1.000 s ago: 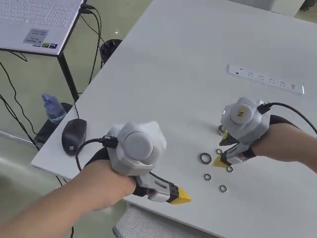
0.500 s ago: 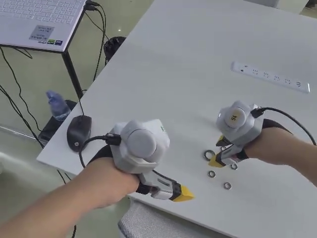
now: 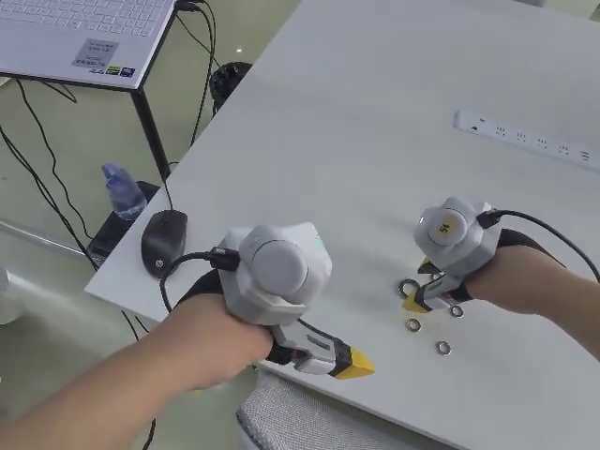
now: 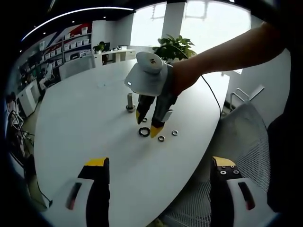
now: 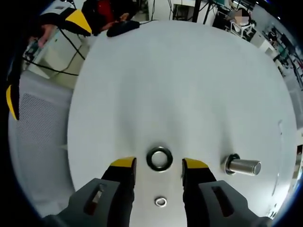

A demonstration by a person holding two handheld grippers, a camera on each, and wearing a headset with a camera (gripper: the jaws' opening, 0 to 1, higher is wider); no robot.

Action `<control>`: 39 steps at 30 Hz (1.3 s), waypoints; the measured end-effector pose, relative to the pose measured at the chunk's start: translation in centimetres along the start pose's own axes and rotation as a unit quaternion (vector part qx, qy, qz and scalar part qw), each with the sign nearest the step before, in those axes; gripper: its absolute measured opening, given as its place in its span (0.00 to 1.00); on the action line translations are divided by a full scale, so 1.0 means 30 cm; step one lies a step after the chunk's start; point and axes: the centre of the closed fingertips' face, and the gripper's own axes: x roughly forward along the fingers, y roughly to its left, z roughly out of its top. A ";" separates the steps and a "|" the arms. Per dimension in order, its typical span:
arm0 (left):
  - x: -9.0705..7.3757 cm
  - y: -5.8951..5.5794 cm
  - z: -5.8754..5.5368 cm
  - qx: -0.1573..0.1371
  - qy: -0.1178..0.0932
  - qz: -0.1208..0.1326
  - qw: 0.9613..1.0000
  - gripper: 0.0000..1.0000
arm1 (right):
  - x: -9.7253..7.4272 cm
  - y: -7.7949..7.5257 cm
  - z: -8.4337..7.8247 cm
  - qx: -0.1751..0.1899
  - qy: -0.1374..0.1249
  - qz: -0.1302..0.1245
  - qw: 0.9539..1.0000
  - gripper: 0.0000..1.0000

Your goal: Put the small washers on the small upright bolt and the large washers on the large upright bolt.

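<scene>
A large dark washer (image 5: 159, 158) lies flat on the white table (image 5: 180, 75), right between the open jaws of my right gripper (image 5: 159, 164), whose tips are down at the tabletop. A steel upright bolt (image 5: 242, 166) stands just beyond the right jaw. One small washer (image 5: 160, 202) lies under the gripper body. From the head view, the right gripper (image 3: 419, 302) hovers over the large washer (image 3: 408, 288), with small washers (image 3: 412, 324) (image 3: 442, 348) close by. My left gripper (image 4: 160, 163) is open and empty at the table's near edge, aimed at the right gripper (image 4: 147, 124).
A white power strip (image 3: 530, 141) lies at the far right of the table. A black mouse (image 3: 164, 242) sits at the left corner. Off the table stand a laptop (image 3: 84, 33) and a bottle (image 3: 122, 192). A mesh chair (image 3: 300, 422) is below the near edge.
The head camera has shifted. My right gripper has moved slightly left and down, so its jaws now straddle the large washer. The left gripper holds its place.
</scene>
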 end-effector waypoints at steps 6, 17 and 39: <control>-0.003 -0.004 -0.003 0.001 0.001 -0.001 1.000 0.86 | 0.009 0.000 0.002 0.000 0.002 -0.002 1.000 0.40; -0.001 -0.011 -0.009 0.004 0.005 -0.002 1.000 0.85 | 0.008 0.003 0.005 0.007 0.003 -0.003 1.000 0.40; -0.007 -0.016 -0.030 0.002 0.010 -0.001 1.000 0.82 | 0.019 0.000 -0.009 -0.003 0.056 -0.002 0.998 0.24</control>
